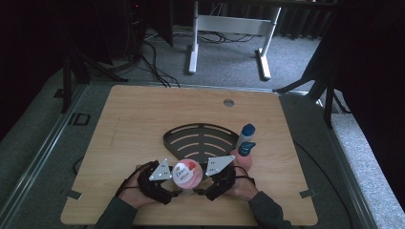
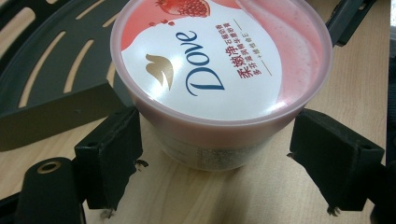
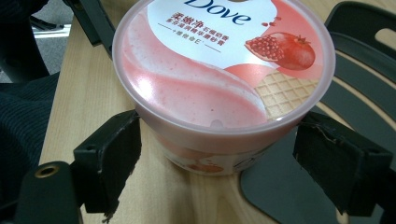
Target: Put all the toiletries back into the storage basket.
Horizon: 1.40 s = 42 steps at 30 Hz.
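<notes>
A pink tub (image 1: 186, 173) of body scrub stands near the front edge of the desk (image 1: 133, 119), just in front of a black fan-shaped rack (image 1: 200, 138), with a gripper at either side. In the left gripper view the left gripper (image 2: 215, 154) has its jaws spread around the tub's lower wall, the left one about touching it and the right one apart; the right gripper (image 3: 215, 154) brackets the opposite side the same way, released and gripping nothing. A blue-capped bottle (image 1: 246, 136) stands at the rack's right corner. A sound lift likely calls for both pairs of jaws to close evenly below the wide lid, so the tub stays level and does not tip as it rises.
</notes>
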Available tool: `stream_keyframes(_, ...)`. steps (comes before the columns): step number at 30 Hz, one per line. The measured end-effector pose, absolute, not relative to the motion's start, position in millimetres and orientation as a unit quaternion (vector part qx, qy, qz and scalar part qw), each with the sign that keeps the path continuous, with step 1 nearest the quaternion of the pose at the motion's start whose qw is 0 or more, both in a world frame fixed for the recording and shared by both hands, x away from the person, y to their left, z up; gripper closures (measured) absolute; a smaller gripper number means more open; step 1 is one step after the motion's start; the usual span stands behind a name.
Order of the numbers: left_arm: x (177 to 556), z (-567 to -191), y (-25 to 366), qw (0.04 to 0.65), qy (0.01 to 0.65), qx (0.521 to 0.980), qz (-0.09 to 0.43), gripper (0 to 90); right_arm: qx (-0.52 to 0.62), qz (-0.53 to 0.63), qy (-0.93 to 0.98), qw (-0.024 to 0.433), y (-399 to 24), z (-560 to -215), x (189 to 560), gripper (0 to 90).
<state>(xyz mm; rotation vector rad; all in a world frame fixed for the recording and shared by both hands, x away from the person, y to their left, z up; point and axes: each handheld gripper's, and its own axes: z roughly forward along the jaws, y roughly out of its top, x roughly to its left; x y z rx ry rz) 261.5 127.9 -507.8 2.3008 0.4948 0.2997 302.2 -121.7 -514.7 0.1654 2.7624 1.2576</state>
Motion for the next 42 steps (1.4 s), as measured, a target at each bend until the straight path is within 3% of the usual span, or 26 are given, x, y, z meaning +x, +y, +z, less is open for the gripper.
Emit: stream_keyframes(42, 302.4, -482.1, 144.8, 0.373, 0.184, 0.899, 0.133, 17.2, 0.082, 0.429, 0.897, 0.07, -106.7, -493.8, 334.9, 16.9)
